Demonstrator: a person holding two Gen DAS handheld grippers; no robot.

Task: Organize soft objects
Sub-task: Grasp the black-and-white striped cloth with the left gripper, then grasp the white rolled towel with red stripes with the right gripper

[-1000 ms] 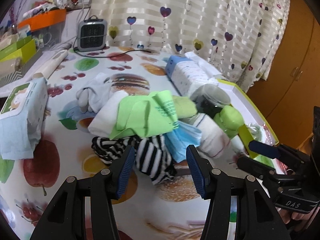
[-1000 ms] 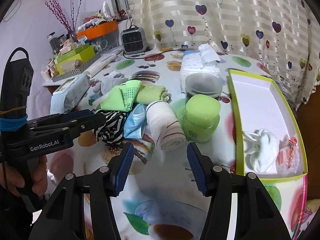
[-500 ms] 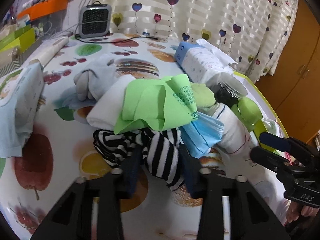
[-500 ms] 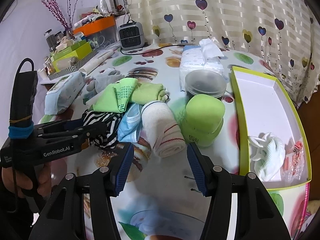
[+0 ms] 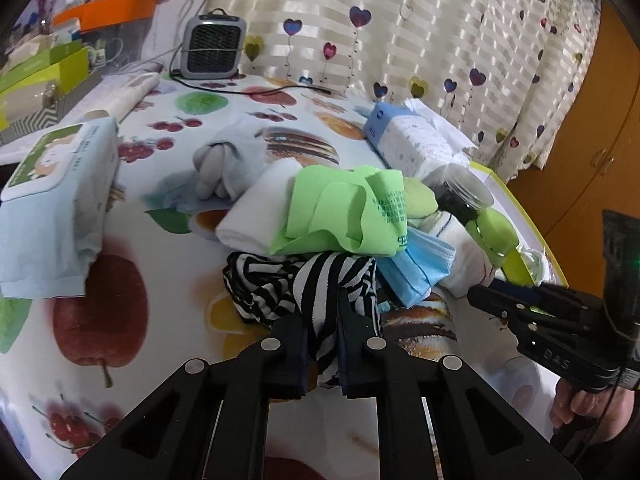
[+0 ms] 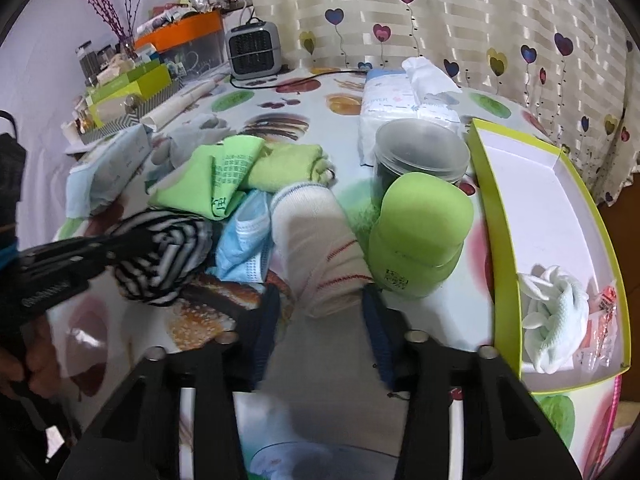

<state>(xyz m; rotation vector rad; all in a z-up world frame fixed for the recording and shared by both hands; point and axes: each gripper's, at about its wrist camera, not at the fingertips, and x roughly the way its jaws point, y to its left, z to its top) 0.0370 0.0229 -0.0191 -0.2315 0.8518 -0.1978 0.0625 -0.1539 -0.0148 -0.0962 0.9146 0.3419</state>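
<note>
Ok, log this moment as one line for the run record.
left tool: shut on striped cloth | right tool: closing around white sock, pads not pressing yet | tray: holds white glove

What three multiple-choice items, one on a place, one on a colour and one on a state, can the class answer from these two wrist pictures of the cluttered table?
1. Where does the white glove lie?
A. in the yellow-edged tray
B. on top of the heater
C. under the striped cloth

2. What colour is the face mask in the pile?
A. red
B. light blue
C. black

3. What is the left gripper doing?
A. hanging open above the table
B. shut on the striped cloth
C. shut on the tissue pack

Answers:
1 A: the glove rests on the tray's white floor, near its front corner.
2 B: the pleated mask beside the white sock is pale blue.
3 B: the left wrist view shows striped fabric pinched between the closed fingers.
</note>
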